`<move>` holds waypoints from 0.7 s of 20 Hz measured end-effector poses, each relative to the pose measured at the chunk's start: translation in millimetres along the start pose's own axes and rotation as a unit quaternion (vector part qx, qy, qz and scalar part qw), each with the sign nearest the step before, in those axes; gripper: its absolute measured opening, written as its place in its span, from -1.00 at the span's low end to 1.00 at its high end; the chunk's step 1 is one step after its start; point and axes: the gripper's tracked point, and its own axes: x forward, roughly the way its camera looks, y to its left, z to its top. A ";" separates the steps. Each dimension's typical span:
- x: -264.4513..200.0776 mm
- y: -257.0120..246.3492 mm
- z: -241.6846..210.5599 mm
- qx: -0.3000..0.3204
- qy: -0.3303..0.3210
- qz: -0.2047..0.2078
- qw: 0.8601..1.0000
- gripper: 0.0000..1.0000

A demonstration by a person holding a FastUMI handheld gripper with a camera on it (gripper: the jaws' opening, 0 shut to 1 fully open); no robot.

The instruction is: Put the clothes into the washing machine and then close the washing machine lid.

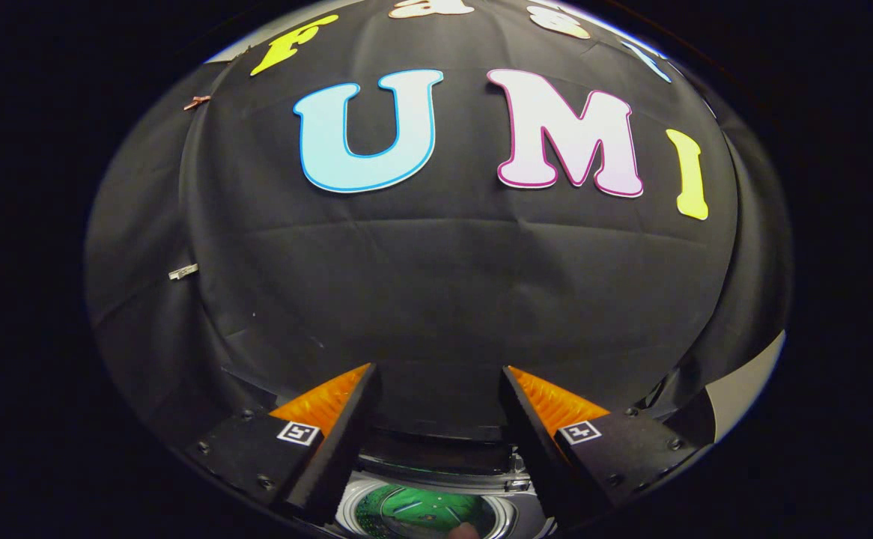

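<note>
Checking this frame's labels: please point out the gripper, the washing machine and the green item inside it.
gripper (436, 382): gripper view, open gap midway between fingertips.
washing machine (513, 516): gripper view, pale rim of drum opening.
green item (421, 510): gripper view, its middle, inside the drum.

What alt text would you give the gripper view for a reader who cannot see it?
The gripper is open, its fingers spread apart with nothing between them, pointing at the black cloth wall. Below and between the fingers sits the washing machine, its round opening showing something green inside.
</note>
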 end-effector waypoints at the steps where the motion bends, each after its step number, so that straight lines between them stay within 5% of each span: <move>1: -4.0 0.7 -2.3 -0.001 0.001 0.000 1.000 1.00; 14: -45.3 7.8 -20.0 -0.007 -0.022 0.009 1.000 1.00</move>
